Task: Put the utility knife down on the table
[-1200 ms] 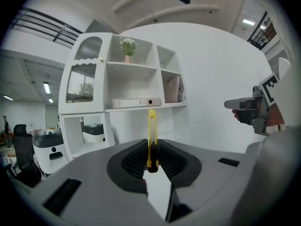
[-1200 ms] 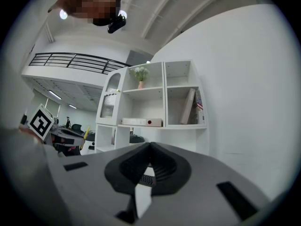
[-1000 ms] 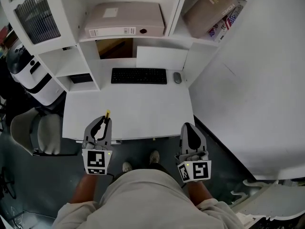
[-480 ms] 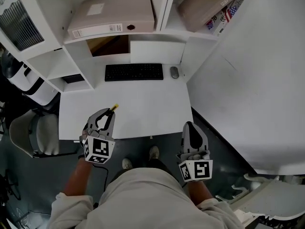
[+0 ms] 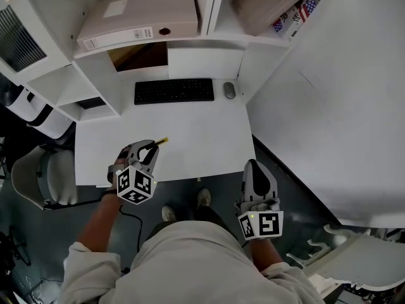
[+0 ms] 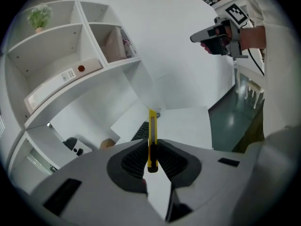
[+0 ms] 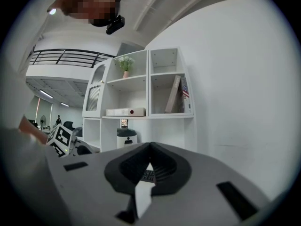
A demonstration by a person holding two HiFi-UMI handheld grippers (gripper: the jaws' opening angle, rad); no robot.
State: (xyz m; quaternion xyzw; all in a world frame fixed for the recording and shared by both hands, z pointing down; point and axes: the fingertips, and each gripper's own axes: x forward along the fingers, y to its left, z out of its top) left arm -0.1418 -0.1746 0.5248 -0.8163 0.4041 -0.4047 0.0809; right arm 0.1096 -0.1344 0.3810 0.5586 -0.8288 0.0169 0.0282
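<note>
Utility knife (image 6: 152, 133), yellow and slim, sits pinched by its lower end between the ribbed pads of the left claw (image 6: 151, 149), standing up out of them and pointing toward the keyboard (image 6: 139, 132), most of which it and the claw body cover. No blade can be made out at its far end. In the head view only the knife's yellow tip (image 5: 162, 140) pokes past the left claw (image 5: 150, 148); the rest is hidden under the claw, and the marker cube hides the hand behind it. The claw is over the near left part of the white table (image 5: 209, 138), tilted down toward it, but whether the knife touches the surface cannot be told.

The right claw (image 5: 254, 168) is well apart from the left, off the table's near edge and above the dark floor (image 5: 297, 189). In the right gripper view its tips (image 7: 150, 146) are pressed together with nothing between them, and only a sliver of keyboard shows through the gap below them.

At the table's far side lie the keyboard (image 5: 174, 90) and a mouse (image 5: 229, 90). On the shelf above lies a binder (image 5: 136, 14); a box beside it is cut off by the frame's top edge.
</note>
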